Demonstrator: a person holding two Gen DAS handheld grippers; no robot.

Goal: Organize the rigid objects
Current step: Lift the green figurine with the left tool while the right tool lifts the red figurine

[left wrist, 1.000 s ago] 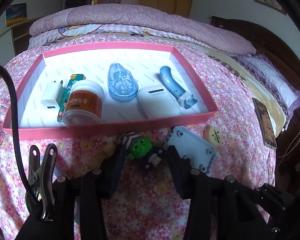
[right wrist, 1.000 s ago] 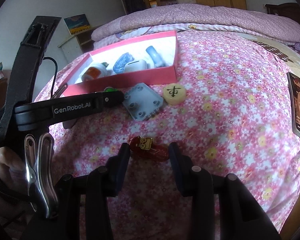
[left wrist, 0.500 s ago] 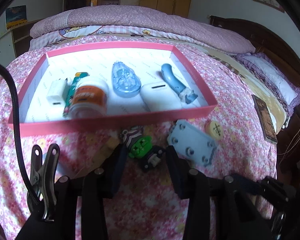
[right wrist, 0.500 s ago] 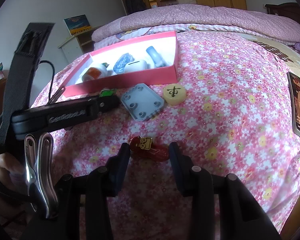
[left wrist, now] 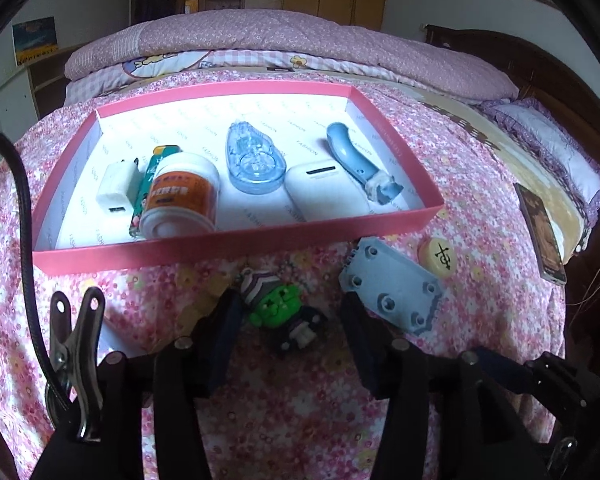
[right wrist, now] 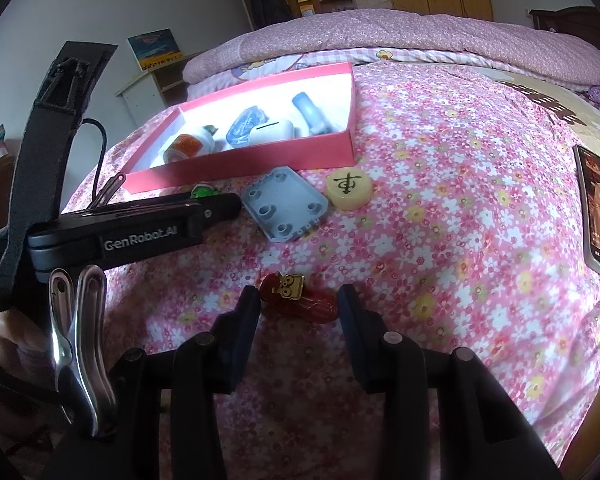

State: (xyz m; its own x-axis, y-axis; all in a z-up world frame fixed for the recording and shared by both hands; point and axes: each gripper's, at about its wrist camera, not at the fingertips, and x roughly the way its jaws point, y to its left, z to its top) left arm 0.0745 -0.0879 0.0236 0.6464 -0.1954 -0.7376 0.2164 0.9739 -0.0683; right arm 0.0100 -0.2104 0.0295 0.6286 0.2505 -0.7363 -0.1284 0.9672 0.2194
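Observation:
A pink tray point(left wrist: 236, 244) on the floral bedspread holds a white charger, a green lighter, an orange-labelled jar point(left wrist: 182, 200), a blue tape dispenser point(left wrist: 254, 160), a white case and a blue tool. My left gripper point(left wrist: 290, 320) is open around a green-faced toy figure point(left wrist: 280, 308) lying in front of the tray. My right gripper point(right wrist: 300, 304) is open around a red toy point(right wrist: 300, 300) on the bedspread. A grey plate point(right wrist: 284, 208) and a yellow chess piece point(right wrist: 350, 190) lie beside the tray point(right wrist: 240, 160).
A phone point(right wrist: 598, 216) lies at the bed's right edge. A folded quilt point(left wrist: 260, 40) lies behind the tray. The left gripper's arm point(right wrist: 140, 228) shows in the right wrist view, left of the grey plate.
My left gripper has shifted slightly around the green toy, staying open. My right gripper has stayed open around the red toy.

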